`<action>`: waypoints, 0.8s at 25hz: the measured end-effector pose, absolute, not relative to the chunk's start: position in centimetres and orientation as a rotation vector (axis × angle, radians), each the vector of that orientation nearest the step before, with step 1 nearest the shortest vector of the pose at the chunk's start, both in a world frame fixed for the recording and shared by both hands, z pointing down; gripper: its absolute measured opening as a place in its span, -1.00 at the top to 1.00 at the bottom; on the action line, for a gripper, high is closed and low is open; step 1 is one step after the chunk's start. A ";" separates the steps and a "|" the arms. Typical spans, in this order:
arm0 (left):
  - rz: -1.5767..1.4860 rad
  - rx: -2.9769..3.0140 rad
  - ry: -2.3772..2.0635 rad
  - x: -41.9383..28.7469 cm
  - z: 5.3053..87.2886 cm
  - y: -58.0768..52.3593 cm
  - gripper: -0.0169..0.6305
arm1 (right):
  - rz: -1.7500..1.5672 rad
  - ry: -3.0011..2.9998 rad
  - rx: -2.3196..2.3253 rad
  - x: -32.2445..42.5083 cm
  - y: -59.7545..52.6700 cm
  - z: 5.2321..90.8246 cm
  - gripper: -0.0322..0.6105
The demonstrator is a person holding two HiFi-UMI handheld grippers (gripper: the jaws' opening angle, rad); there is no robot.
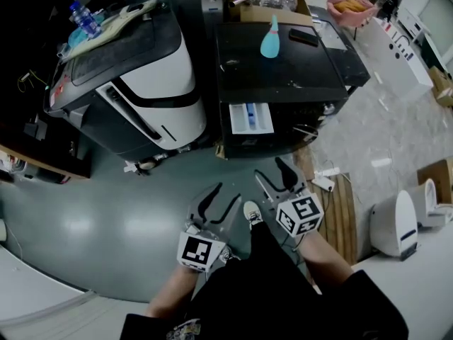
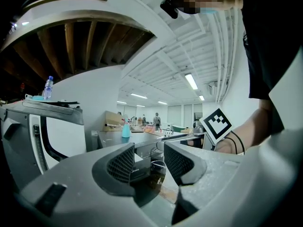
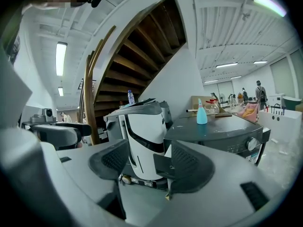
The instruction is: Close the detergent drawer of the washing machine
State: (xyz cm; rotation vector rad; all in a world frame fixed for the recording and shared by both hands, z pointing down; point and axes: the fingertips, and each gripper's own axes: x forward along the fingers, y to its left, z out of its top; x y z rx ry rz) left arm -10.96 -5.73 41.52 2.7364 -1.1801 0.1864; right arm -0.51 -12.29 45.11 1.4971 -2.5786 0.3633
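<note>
The black washing machine (image 1: pixel 283 62) stands ahead of me on the floor. Its detergent drawer (image 1: pixel 251 119) is pulled out of the front, showing white and blue compartments. A turquoise bottle (image 1: pixel 271 40) stands on the lid. My left gripper (image 1: pixel 221 202) hangs open and empty above the grey floor, well short of the machine. My right gripper (image 1: pixel 276 177) is open too, empty, a little nearer the drawer and just right of it. In the left gripper view the left gripper (image 2: pixel 149 162) looks past its pads toward the machine (image 2: pixel 142 141). The right gripper (image 3: pixel 147 162) frames the white appliance (image 3: pixel 142 136).
A white and black appliance (image 1: pixel 148 76) stands left of the washing machine, with a water bottle (image 1: pixel 83 18) on top. A cardboard box (image 1: pixel 265 2) sits behind. A wooden pallet (image 1: pixel 341 214) and a white device (image 1: pixel 396 225) lie to the right. The person's shoe (image 1: pixel 252 212) is between the grippers.
</note>
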 end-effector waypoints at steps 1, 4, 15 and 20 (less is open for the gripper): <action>0.190 2.734 -1.181 -10.6 41.7 -6.3 0.40 | 0.367 -2.572 1.502 0.0 -12.9 45.3 0.03; 0.201 2.729 -1.177 -9.4 42.2 -7.8 0.40 | 0.388 -2.562 1.508 1.5 -14.7 46.6 0.03; 0.243 2.692 -1.149 -6.1 44.8 -12.6 0.40 | 0.492 -2.474 1.501 4.9 -20.4 52.0 0.03; 0.267 2.670 -1.137 -5.2 46.1 -14.3 0.40 | 0.557 -2.427 1.504 6.2 -22.6 55.2 0.03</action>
